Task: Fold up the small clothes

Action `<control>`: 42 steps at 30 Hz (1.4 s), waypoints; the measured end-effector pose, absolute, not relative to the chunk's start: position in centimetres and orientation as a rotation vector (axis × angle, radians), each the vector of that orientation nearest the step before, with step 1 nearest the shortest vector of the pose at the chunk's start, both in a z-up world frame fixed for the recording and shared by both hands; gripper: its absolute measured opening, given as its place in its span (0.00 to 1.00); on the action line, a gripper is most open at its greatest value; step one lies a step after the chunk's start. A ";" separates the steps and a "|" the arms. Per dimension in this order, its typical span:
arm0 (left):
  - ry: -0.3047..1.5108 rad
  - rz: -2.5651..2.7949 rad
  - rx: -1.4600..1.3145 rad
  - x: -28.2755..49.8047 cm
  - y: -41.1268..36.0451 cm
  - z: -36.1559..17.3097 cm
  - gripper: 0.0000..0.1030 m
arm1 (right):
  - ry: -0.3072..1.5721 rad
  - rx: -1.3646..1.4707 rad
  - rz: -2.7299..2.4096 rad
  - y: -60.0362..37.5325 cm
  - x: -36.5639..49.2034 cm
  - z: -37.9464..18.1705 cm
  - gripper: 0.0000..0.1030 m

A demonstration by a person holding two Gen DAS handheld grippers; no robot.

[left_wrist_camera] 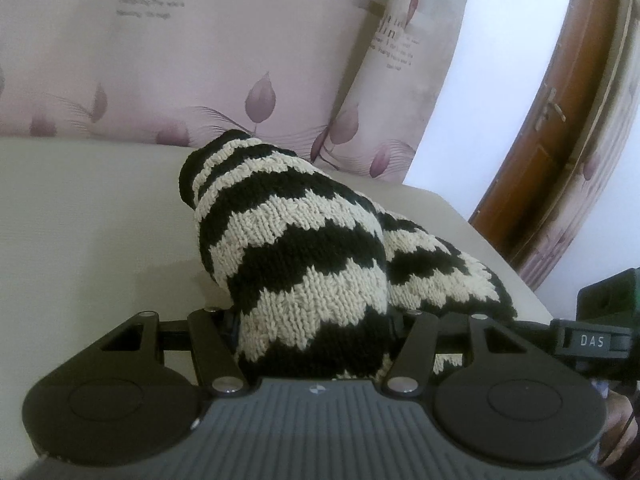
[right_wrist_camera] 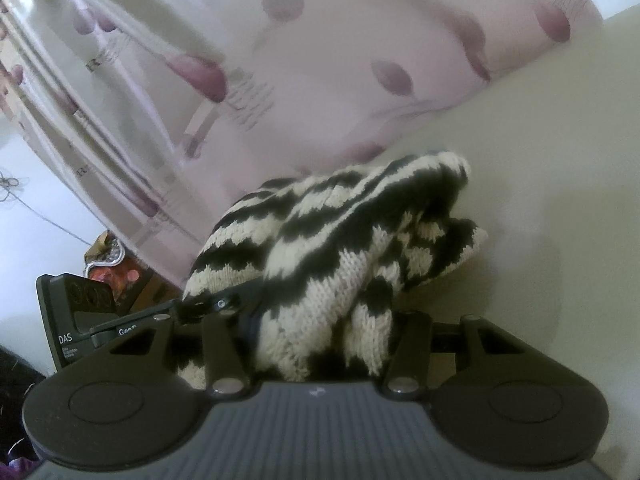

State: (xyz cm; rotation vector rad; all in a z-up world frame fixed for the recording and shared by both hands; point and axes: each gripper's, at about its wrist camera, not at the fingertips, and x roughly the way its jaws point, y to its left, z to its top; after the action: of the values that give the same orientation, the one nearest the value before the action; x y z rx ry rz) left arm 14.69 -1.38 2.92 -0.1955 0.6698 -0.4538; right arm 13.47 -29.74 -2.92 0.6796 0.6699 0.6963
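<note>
Both grippers had hold of the one garment, a small black-and-cream knitted piece with zigzag stripes (left_wrist_camera: 296, 248), and it lay bunched between them above the pale cream table top (left_wrist_camera: 80, 220). In the left wrist view the left gripper (left_wrist_camera: 316, 332) stood about half open, its jaws packed with a thick roll of the knit; the pads themselves were hidden under the wool, so the hold was judged from the cloth filling the gap. The right gripper (right_wrist_camera: 320, 332) likewise stood about half open, with several gathered layers of the same garment (right_wrist_camera: 340, 240) wedged between its jaws, and the tip of the left gripper showed just beside it, at the garment's left edge.

The far end of the garment rested on or just over the table top, near the table's back edge, where a pink curtain printed with mauve leaves (left_wrist_camera: 200, 60) hung behind it. A brown wooden door (left_wrist_camera: 560, 120) stood beyond the table's right corner.

The step in hand looked like carrying a fold: one edge gripped at two points and brought across. The next move would call for both grippers travelling together and level, laying the edge squarely onto the rest of the knit before either let go, since the loose bunching could slump.

No container showed in either view
</note>
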 end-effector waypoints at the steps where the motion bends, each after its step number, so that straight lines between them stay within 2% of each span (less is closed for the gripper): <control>1: 0.670 -0.451 -0.192 14.2 -1.1 3.1 0.57 | 0.670 0.682 0.700 -29.4 12.9 -2.9 0.48; 19: 0.646 -0.436 -0.185 7.8 3.4 3.6 0.57 | 0.657 0.643 0.738 -25.4 6.4 -1.5 0.48; 42: 0.645 -0.410 -0.164 7.3 5.9 2.9 0.57 | 0.663 0.588 0.763 -23.0 6.7 -1.8 0.48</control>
State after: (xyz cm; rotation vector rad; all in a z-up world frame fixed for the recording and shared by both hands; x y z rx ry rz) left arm 7.30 5.87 2.93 -0.1642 0.6451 -0.4098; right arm 6.66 -23.03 -1.82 0.5882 0.6634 0.7631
